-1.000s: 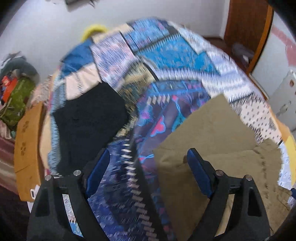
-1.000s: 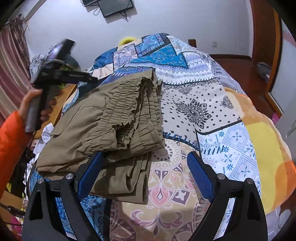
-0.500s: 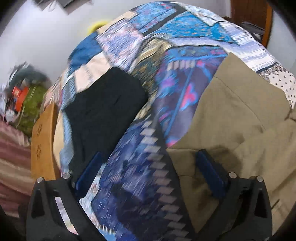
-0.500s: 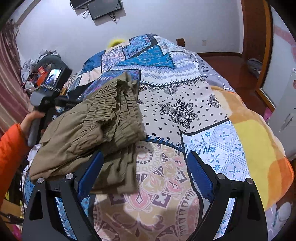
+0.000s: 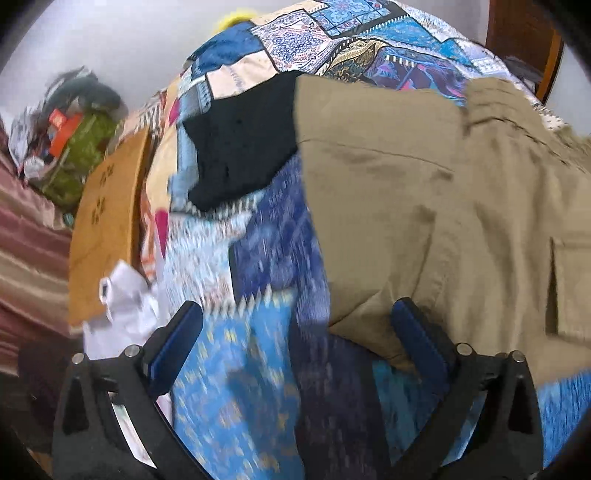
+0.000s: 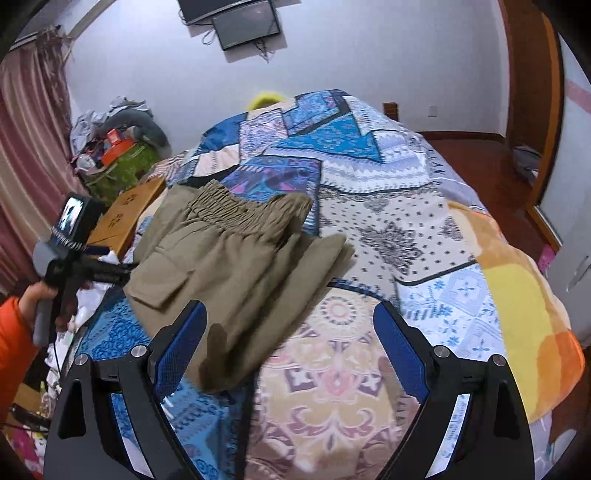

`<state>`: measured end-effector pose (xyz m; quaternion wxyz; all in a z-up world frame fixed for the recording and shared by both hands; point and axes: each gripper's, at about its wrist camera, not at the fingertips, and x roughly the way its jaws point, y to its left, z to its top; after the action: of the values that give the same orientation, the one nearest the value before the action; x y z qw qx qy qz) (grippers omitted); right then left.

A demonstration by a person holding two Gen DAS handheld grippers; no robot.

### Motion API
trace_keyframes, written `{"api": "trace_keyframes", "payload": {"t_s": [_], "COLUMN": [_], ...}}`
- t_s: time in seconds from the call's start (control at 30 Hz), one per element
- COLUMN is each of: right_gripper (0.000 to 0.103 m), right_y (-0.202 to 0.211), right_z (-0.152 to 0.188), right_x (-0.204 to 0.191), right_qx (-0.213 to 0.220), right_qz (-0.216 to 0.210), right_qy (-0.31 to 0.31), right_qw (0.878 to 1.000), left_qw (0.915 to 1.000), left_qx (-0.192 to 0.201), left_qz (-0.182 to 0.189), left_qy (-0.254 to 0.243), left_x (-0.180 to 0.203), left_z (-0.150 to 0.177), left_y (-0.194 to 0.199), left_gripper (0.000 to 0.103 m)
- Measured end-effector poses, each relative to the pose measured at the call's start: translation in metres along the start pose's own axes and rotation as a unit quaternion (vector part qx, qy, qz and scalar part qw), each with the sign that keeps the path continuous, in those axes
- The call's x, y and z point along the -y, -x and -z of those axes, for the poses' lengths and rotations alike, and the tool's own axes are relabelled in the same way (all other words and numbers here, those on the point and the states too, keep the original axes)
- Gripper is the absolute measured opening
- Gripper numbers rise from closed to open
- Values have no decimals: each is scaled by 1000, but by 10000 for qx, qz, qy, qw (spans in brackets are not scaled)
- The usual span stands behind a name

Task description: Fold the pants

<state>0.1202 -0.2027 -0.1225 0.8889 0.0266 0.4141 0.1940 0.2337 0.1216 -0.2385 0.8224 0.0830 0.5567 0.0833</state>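
1. Right wrist view: your right gripper [image 6: 290, 343] hangs over the near end of the bed with its jaws spread wide and nothing between the pads.
2. Khaki pants [image 6: 236, 266], folded into a thick bundle, lie on the patchwork quilt [image 6: 388, 229] toward its left side, elastic waistband at the far end, cargo pocket facing up.
3. Your left gripper [image 5: 295, 339] stands at the left edge of the bed. Its jaws have just been opening and now stand fully apart; the right pad sits at the near corner of the pants, and nothing is pinched.
4. A black garment [image 5: 240, 144] lies flat on the quilt just left of the pants, and the pants' edge overlaps it.
5. A wooden side table [image 6: 127, 218] stands beside the bed on the left, with a heap of clothes [image 6: 114, 147] behind it.
6. A wall-mounted screen [image 6: 245, 24] hangs on the far white wall; a striped curtain [image 6: 26, 155] covers the left side.
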Motion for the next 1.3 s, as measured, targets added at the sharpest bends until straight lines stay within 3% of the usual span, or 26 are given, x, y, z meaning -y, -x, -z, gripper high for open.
{"api": "trace_keyframes", "payload": {"t_s": [0.17,0.3,0.4,0.73,0.77,0.8,0.83,0.9,0.97,1.1,1.3], "right_gripper": [90,70,57,53,52,52,52,51,51,51,51], "right_y": [-17,-33,-39,-34,-34,-33,-34,-33,-31,-19,-15], "right_z": [2,4,5,9,9,9,9,8,6,-5,-32], "right_x": [-7,-2,4,2,2,2,2,4,3,2,4], "right_qx": [-182,-347,-469,-412,-410,-408,-409,-442,-468,-338,-81], "right_qz": [60,-36,-288,-268,-269,-267,-270,-292,-306,-234,-247], "right_qy": [196,121,-12,169,165,166,165,132,110,152,264], "right_qw": [9996,9993,9985,9986,9987,9987,9987,9985,9984,9990,9993], "left_qw": [9977,9947,9947,9907,9911,9940,9948,9933,9933,9934,9870], "left_qx": [55,183,418,535,546,516,472,399,458,943,1362], "left_qz": [564,858,799,889,823,384,196,427,507,442,854], "left_qy": [363,531,502,884,896,885,876,998,928,471,40], "left_x": [5,3,1,-28,-30,-32,-34,-45,-46,-27,12], "left_z": [32,41,47,63,63,63,64,67,65,47,-7], "left_y": [18,24,28,28,28,28,26,22,28,57,78], "left_gripper": [103,103,103,98,91,79,77,76,76,76,76]}}
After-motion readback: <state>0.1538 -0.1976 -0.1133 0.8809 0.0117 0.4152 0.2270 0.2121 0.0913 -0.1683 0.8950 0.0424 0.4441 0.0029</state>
